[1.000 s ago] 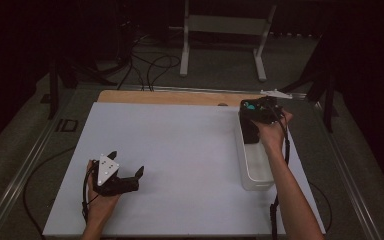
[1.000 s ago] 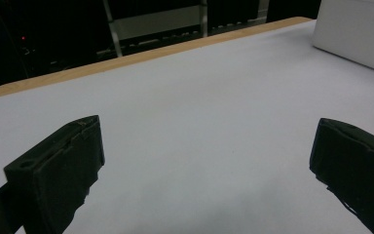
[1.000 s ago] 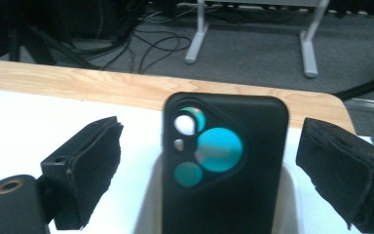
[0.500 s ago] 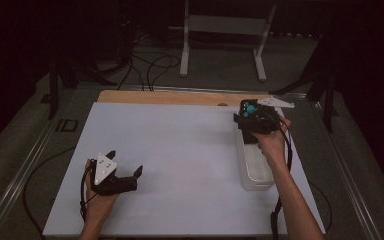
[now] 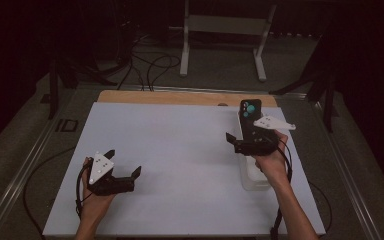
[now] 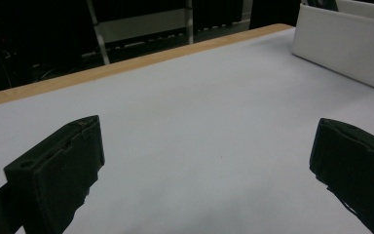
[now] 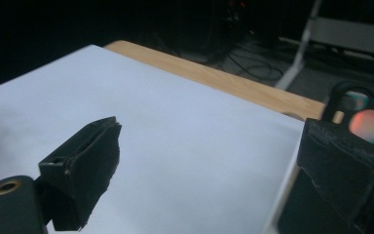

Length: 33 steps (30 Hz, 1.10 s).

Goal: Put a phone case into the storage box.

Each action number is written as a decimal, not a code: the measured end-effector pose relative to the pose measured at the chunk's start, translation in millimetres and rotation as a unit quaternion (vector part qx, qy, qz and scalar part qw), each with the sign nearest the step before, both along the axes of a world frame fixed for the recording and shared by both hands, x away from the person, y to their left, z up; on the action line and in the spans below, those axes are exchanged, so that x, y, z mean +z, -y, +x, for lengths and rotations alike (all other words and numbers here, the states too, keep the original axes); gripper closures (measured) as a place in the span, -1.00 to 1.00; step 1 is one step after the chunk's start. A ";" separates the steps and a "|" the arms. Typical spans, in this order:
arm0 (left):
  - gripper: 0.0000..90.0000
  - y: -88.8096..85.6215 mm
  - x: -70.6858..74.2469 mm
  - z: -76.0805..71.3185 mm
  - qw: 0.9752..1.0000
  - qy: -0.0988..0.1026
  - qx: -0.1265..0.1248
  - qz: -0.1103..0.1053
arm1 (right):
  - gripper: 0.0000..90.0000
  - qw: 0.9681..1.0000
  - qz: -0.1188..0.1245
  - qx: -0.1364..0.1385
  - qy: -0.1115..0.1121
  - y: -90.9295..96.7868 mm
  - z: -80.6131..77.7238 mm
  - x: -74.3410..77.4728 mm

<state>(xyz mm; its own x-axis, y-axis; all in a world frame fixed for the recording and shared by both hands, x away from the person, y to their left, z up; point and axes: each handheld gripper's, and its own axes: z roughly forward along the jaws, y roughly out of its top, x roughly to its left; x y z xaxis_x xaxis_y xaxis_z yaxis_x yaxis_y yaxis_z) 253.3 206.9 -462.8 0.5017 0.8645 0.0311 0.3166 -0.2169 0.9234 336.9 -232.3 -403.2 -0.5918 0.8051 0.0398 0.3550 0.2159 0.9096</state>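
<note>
Claws both wide: right claw (image 5: 236, 141) beside white bin (image 5: 254, 177), left claw (image 5: 124, 167) over table (image 5: 180, 150).

Your table (image 5: 180, 150) is covered in plain white, with a light wooden strip (image 5: 180, 97) along its far edge. Both of your grippers are black: the left gripper (image 5: 125, 175) and the right gripper (image 5: 232, 142) each carry a pale grey plate. The tray (image 5: 255, 177) is white. The black device (image 5: 250, 112) has teal round buttons.
</note>
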 end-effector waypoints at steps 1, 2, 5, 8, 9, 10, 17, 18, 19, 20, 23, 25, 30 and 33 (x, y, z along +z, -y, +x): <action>-1.00 -0.8 0.9 -0.3 1.000 0.001 0.000 0.000 | -0.81 1.000 0.003 0.004 0.002 -0.2 -3.9 -0.7; -1.00 -1.6 1.6 -0.6 1.000 0.001 0.000 0.000 | -0.81 1.000 0.005 0.008 0.006 -0.3 -7.5 -1.8; -1.00 -3.8 4.0 -1.7 1.000 0.002 -0.002 -0.001 | -0.81 1.000 0.009 0.013 0.006 0.5 -16.7 -5.8; -1.00 -5.3 6.1 -2.3 1.000 0.003 -0.006 -0.003 | -0.81 1.000 0.013 0.015 0.013 2.6 -24.5 -10.0; -1.00 -5.6 6.7 -2.8 1.000 0.002 -0.007 -0.004 | -0.81 1.000 0.015 0.018 0.014 3.5 -27.1 -11.3; -1.00 -5.8 7.1 -3.2 1.000 0.003 -0.008 -0.004 | -0.81 1.000 0.018 0.019 0.014 4.4 -30.1 -12.7; -1.00 -8.0 9.9 -6.3 1.000 0.012 -0.016 -0.011 | -0.81 0.999 0.032 0.019 0.024 12.4 -51.0 -26.8; -1.00 -8.3 10.1 -6.6 1.000 0.012 -0.017 -0.010 | -0.81 0.999 0.033 0.020 0.026 13.6 -53.9 -29.0; -1.00 -8.6 10.1 -6.8 1.000 0.012 -0.019 -0.013 | -0.81 0.999 0.034 0.018 0.029 14.1 -57.4 -31.4; -1.00 -8.7 10.0 -7.0 1.000 0.013 -0.019 -0.013 | -0.81 0.999 0.037 0.020 0.034 14.7 -60.6 -34.2; -1.00 -8.8 9.7 -8.0 1.000 0.014 -0.022 -0.013 | -0.80 0.997 0.044 0.018 0.054 17.2 -69.6 -42.4; -1.00 -8.9 8.9 -9.1 0.999 0.017 -0.023 -0.015 | -0.80 0.997 0.048 0.020 0.063 19.1 -74.0 -46.8; -1.00 -10.9 6.0 -10.4 0.999 0.019 -0.026 -0.021 | -0.80 0.995 0.061 0.021 0.077 22.8 -84.2 -53.6; -1.00 -10.0 3.9 -11.0 0.999 0.018 -0.027 -0.019 | -0.80 0.995 0.055 0.017 0.082 24.3 -88.1 -56.8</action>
